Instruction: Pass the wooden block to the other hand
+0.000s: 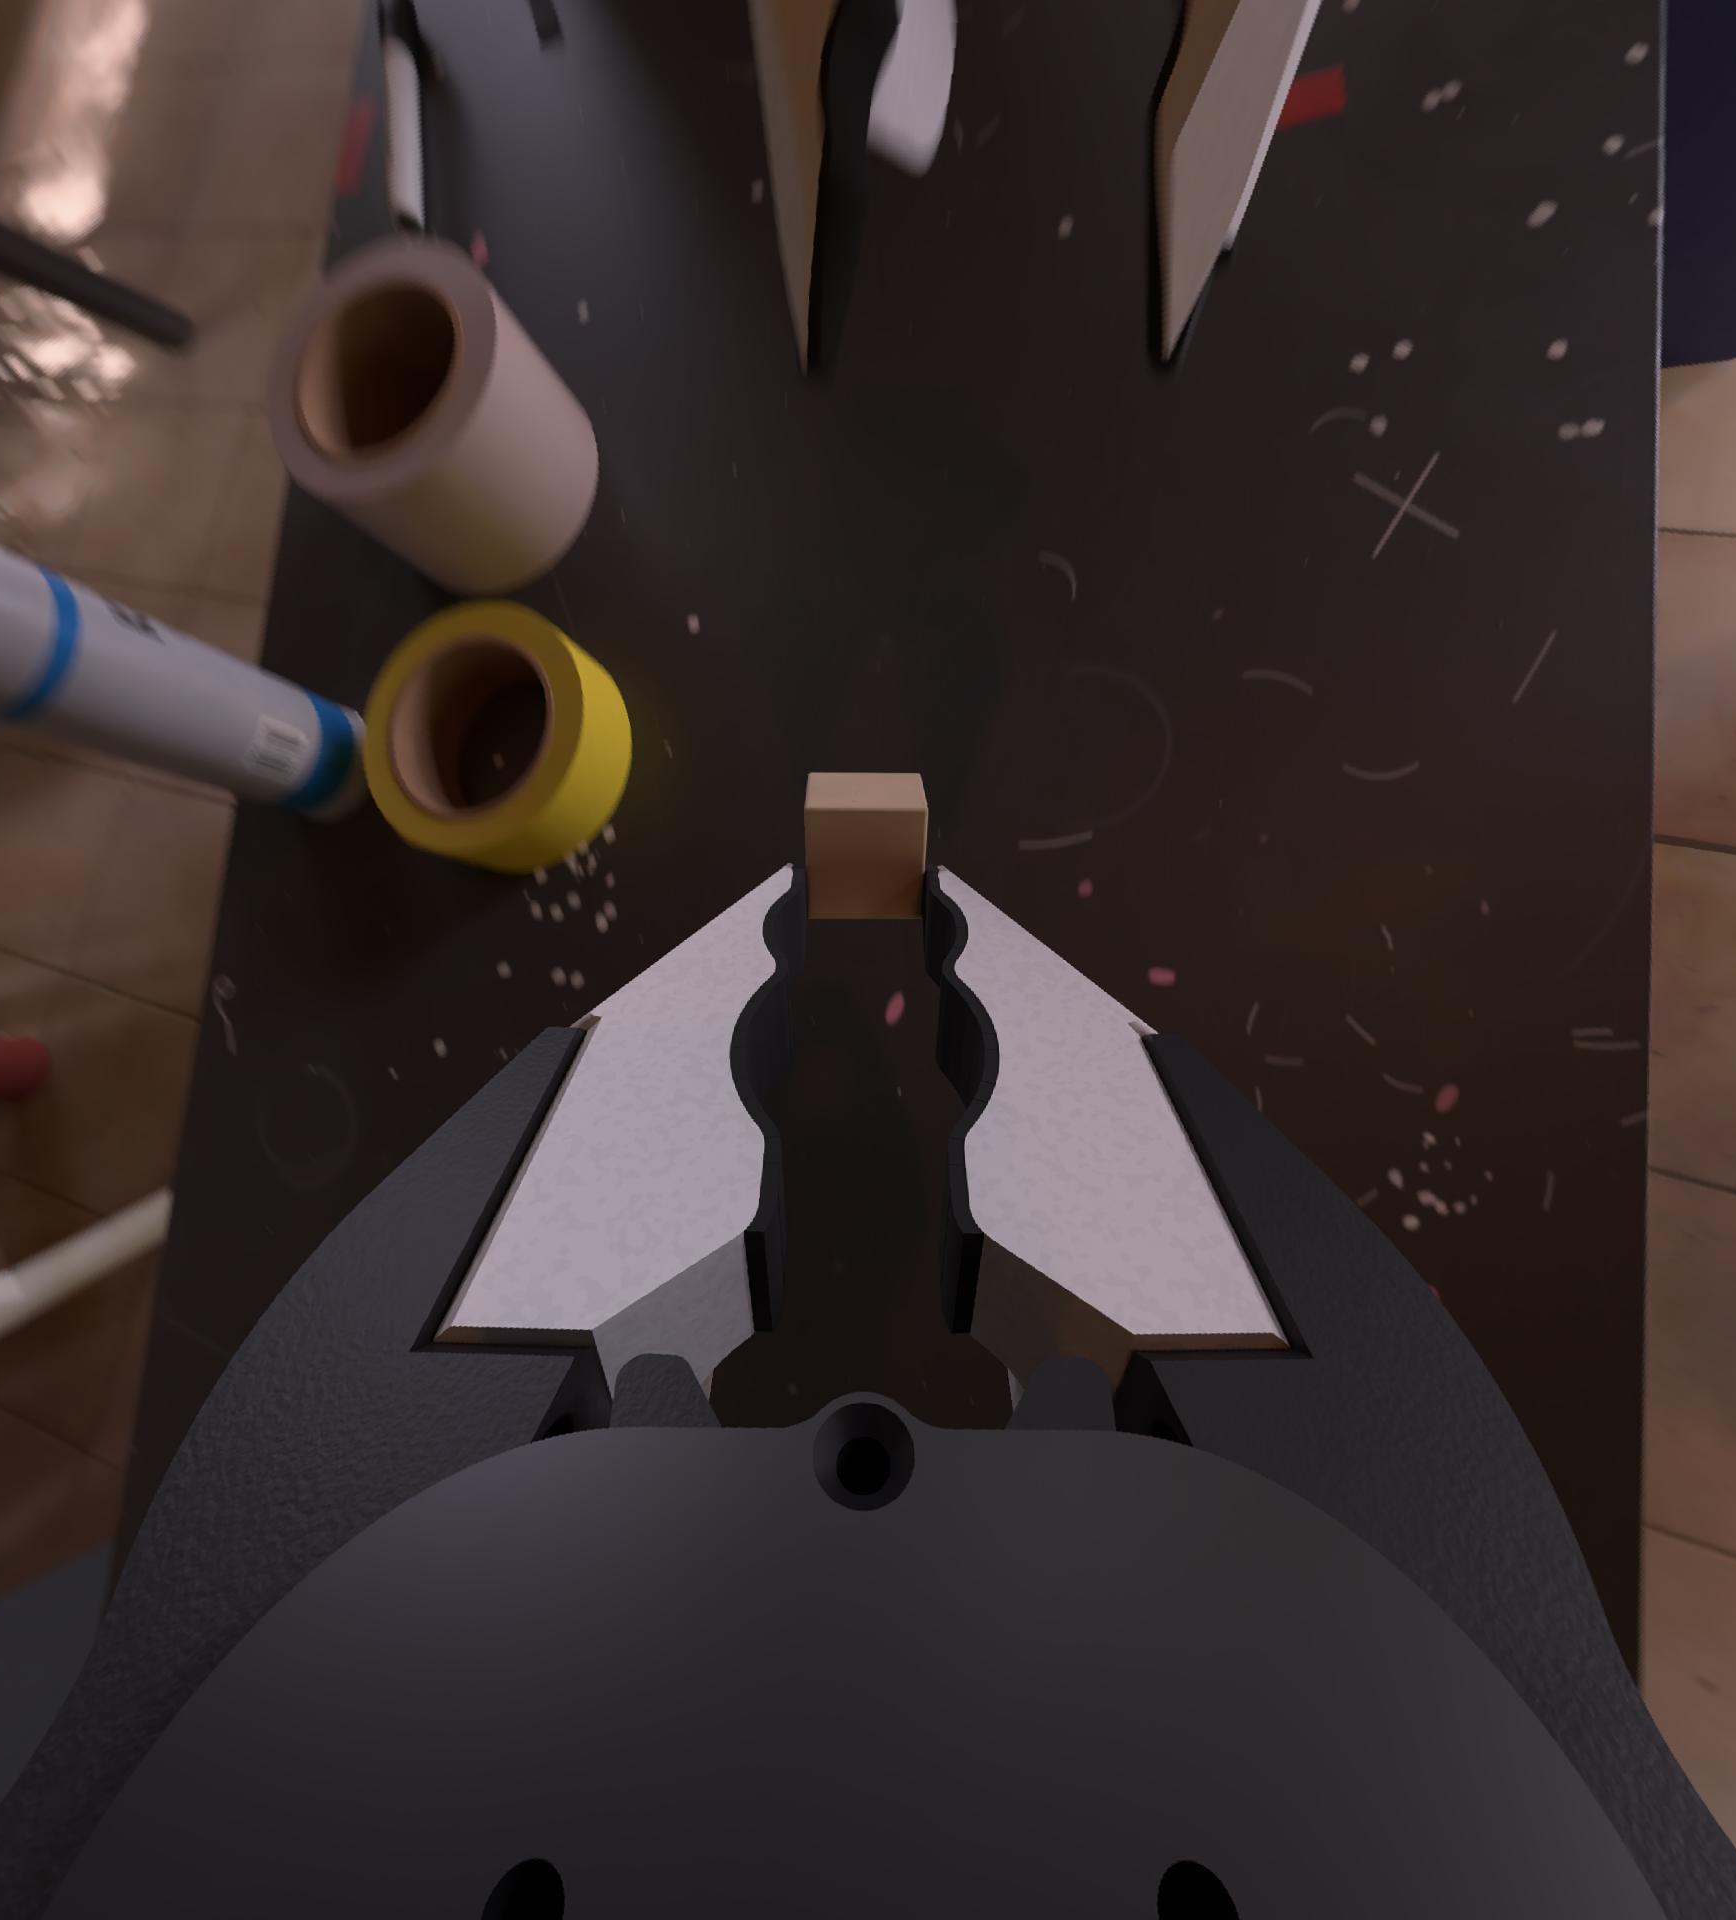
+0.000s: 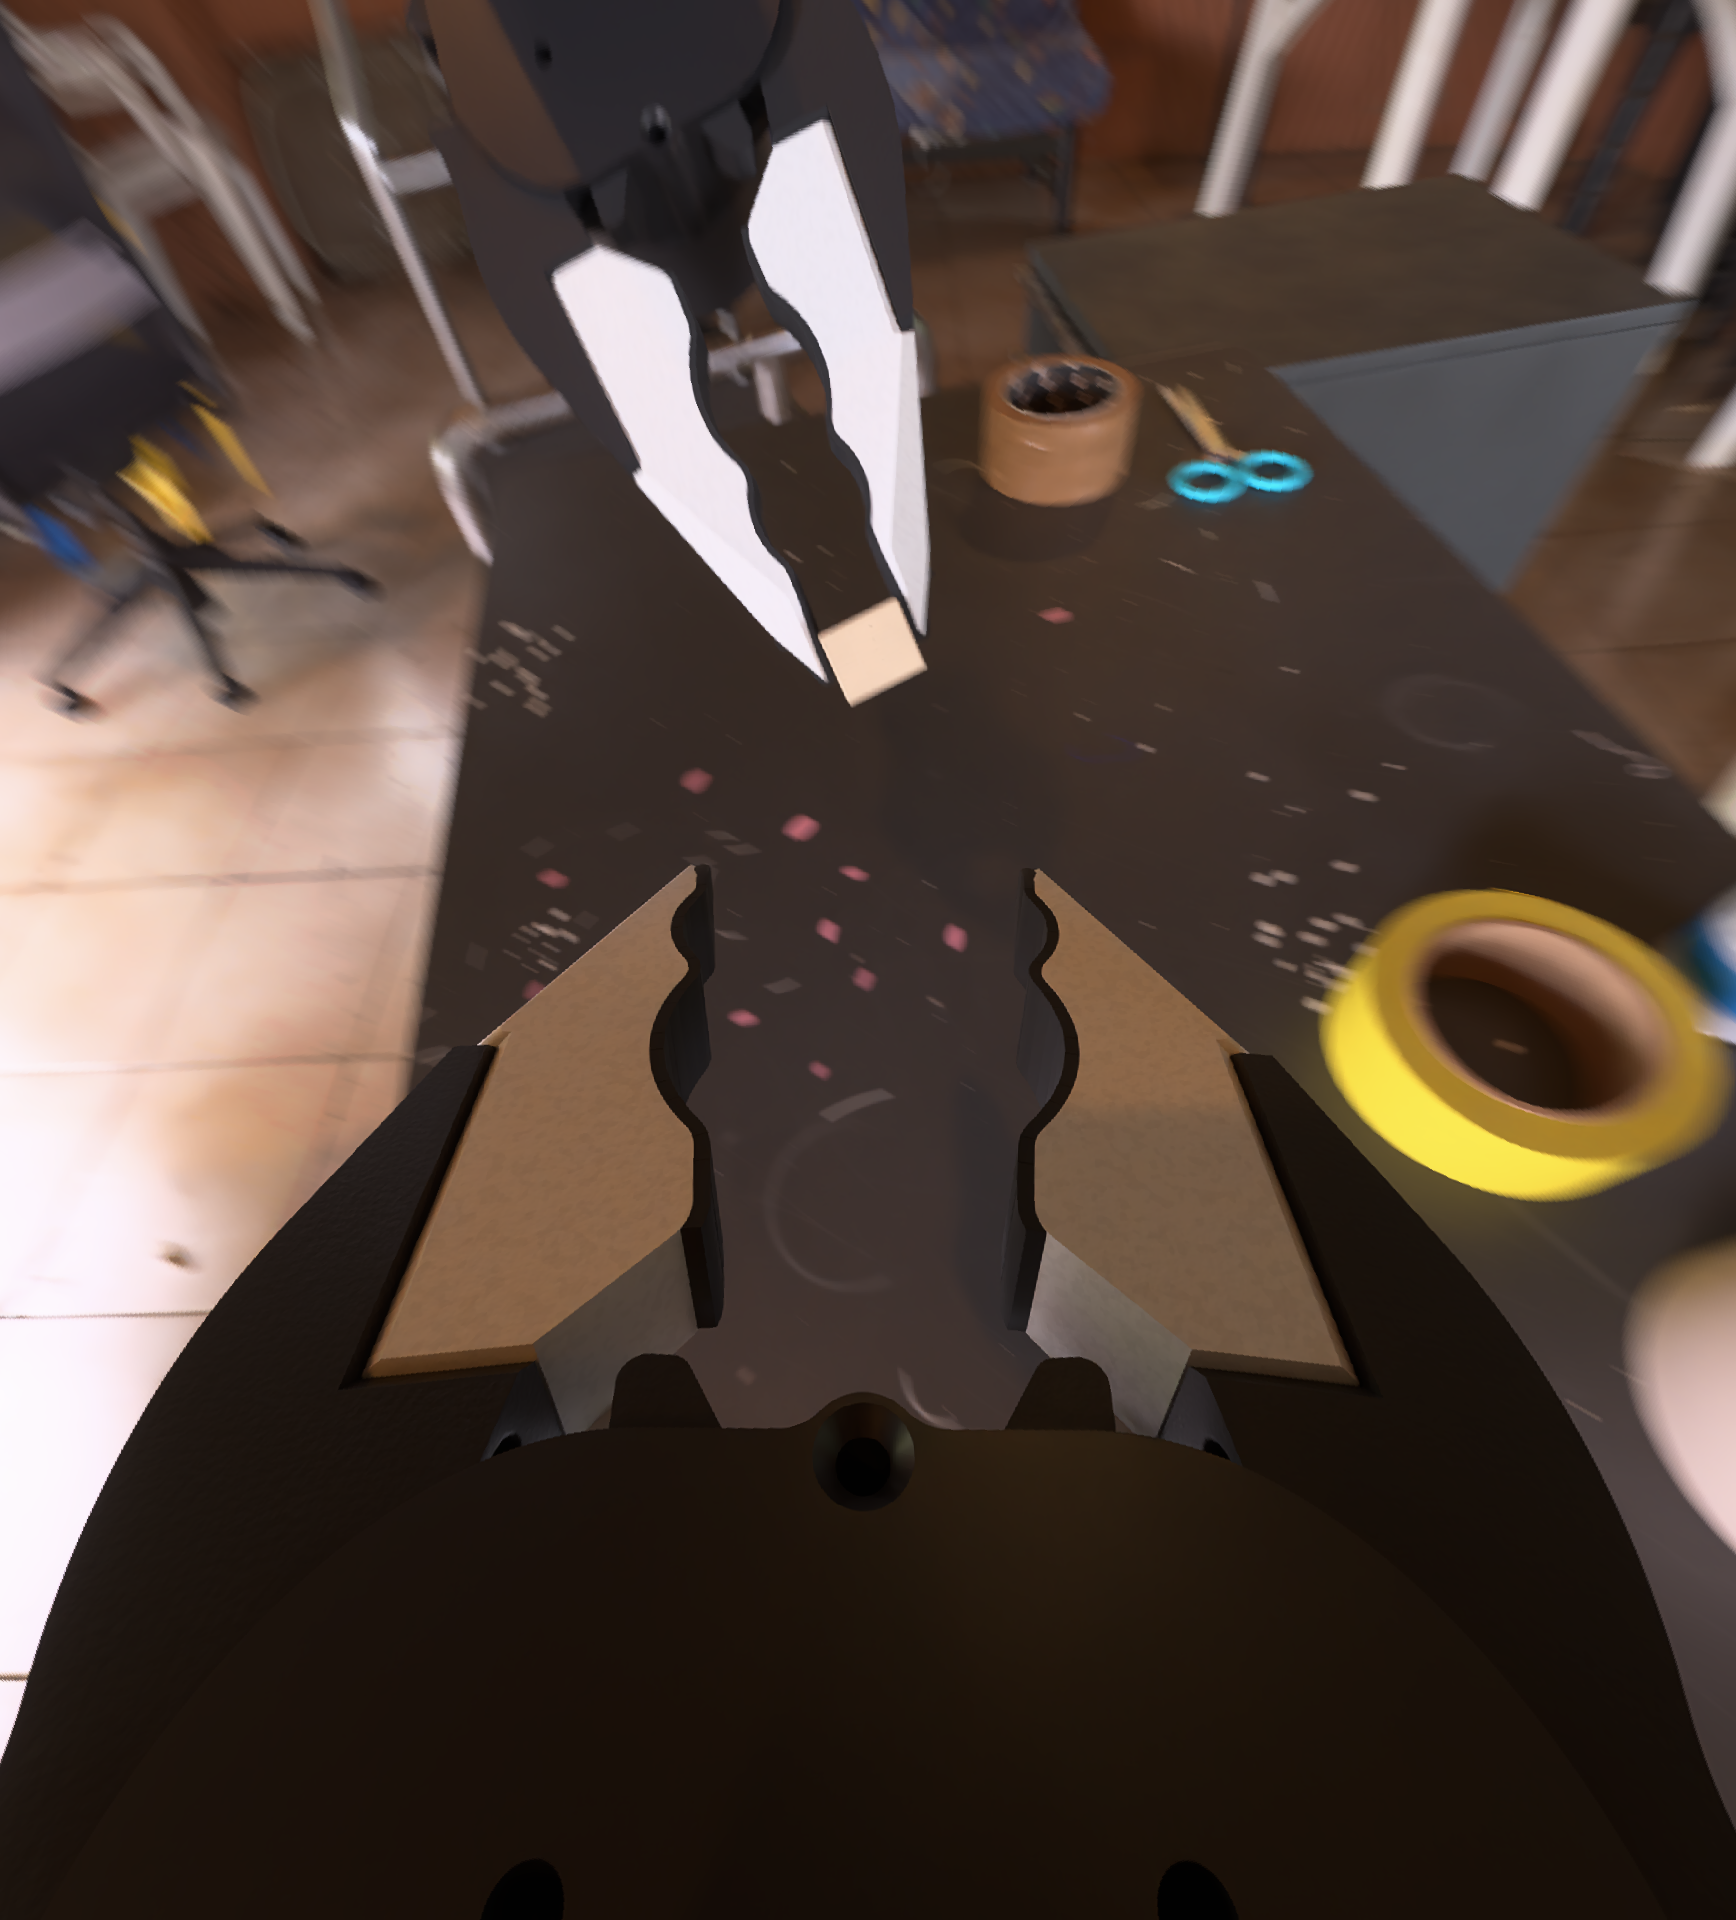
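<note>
Left hand-held gripper (image 1: 864,883) pinches the block (image 1: 865,844) at its fingertips only, raised above the surface (image 1: 1259,727). Right hand-held gripper (image 2: 869,883) stands spread and empty, well apart from it. Risk: the shallow tip hold may slip or twist on contact, dropping the block.

Dark speckled table (image 2: 1259,727) on glossy wood-plank floor (image 2: 168,935), office chair (image 2: 147,499) beyond.
</note>
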Tool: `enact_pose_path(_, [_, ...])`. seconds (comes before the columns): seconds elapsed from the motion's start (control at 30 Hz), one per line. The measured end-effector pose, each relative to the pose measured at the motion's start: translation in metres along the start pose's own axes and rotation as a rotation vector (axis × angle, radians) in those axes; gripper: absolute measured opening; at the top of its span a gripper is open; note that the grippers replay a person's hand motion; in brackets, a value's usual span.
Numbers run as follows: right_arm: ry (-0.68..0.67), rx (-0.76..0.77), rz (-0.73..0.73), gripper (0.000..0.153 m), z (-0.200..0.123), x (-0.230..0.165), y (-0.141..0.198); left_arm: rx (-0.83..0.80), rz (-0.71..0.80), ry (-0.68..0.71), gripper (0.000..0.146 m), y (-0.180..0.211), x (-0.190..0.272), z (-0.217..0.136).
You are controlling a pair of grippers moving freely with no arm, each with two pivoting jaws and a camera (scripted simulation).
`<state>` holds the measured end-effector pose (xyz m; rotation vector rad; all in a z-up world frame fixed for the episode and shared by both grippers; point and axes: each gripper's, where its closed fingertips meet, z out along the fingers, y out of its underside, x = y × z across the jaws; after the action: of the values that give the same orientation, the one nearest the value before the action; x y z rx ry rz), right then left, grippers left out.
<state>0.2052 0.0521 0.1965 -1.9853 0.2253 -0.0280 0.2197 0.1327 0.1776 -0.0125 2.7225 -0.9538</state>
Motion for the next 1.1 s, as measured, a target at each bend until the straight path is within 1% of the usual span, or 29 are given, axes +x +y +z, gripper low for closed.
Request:
enact_pose_path(0.07, [-0.121, 0.080, 0.094, 0.060, 0.007, -0.010, -0.005, 0.062, 0.061, -0.044, 0.022, -0.020, 0.006, -0.002])
enact_pose_path(0.13, [-0.221, 0.153, 0.175, 0.063, 0.011, -0.018, -0.010, 0.145, 0.194, -0.094, 0.022, -0.040, 0.015, -0.006])
enact_pose_path(0.2, [-0.339, 0.238, 0.238, 0.067, 0.010, -0.026, -0.018, 0.212, 0.267, -0.154, 0.022, -0.057, 0.021, -0.010])
enact_pose_path(0.23, [-0.401, 0.293, 0.269, 0.068, 0.007, -0.031, -0.024, 0.257, 0.328, -0.176, 0.022, -0.065, 0.026, -0.011])
enact_pose_path(0.33, [-0.536, 0.415, 0.335, 0.072, 0.001, -0.039, -0.036, 0.363, 0.423, -0.240, 0.022, -0.082, 0.034, -0.012])
enact_pose_path(0.4, [-0.605, 0.441, 0.358, 0.073, 0.001, -0.046, -0.038, 0.436, 0.457, -0.266, 0.022, -0.092, 0.039, -0.010])
enact_pose_path(0.47, [-0.658, 0.456, 0.371, 0.067, 0.002, -0.052, -0.039, 0.488, 0.506, -0.282, 0.022, -0.099, 0.045, -0.008])
enact_pose_path(0.5, [-0.694, 0.464, 0.375, 0.061, 0.001, -0.056, -0.039, 0.513, 0.526, -0.316, 0.022, -0.101, 0.046, -0.008])
enact_pose_path(0.57, [-0.745, 0.494, 0.375, 0.043, -0.002, -0.061, -0.041, 0.530, 0.547, -0.335, 0.022, -0.103, 0.047, -0.006])
enact_pose_path(0.6, [-0.760, 0.512, 0.372, 0.032, -0.003, -0.062, -0.042, 0.542, 0.565, -0.364, 0.022, -0.104, 0.047, -0.006])
enact_pose_path(0.63, [-0.755, 0.514, 0.364, 0.025, -0.004, -0.064, -0.042, 0.551, 0.577, -0.377, 0.021, -0.103, 0.046, -0.006])
enact_pose_path(0.77, [-0.729, 0.486, 0.343, 0.025, -0.003, -0.065, -0.042, 0.559, 0.605, -0.384, 0.022, -0.103, 0.048, -0.008])
enact_pose_path(0.83, [-0.721, 0.473, 0.339, 0.025, -0.002, -0.065, -0.042, 0.547, 0.631, -0.401, 0.038, -0.103, 0.048, -0.008])
enact_pose_path(0.87, [-0.711, 0.472, 0.336, 0.025, -0.002, -0.064, -0.042, 0.544, 0.637, -0.414, 0.044, -0.103, 0.048, -0.008])
enact_pose_path(1.0, [-0.675, 0.459, 0.321, 0.025, -0.001, -0.063, -0.042, 0.544, 0.682, -0.474, 0.048, -0.102, 0.046, -0.010])
enact_pose_path(1.1, [-0.631, 0.452, 0.318, 0.025, -0.005, -0.059, -0.044, 0.588, 0.684, -0.505, 0.049, -0.106, 0.047, -0.023])
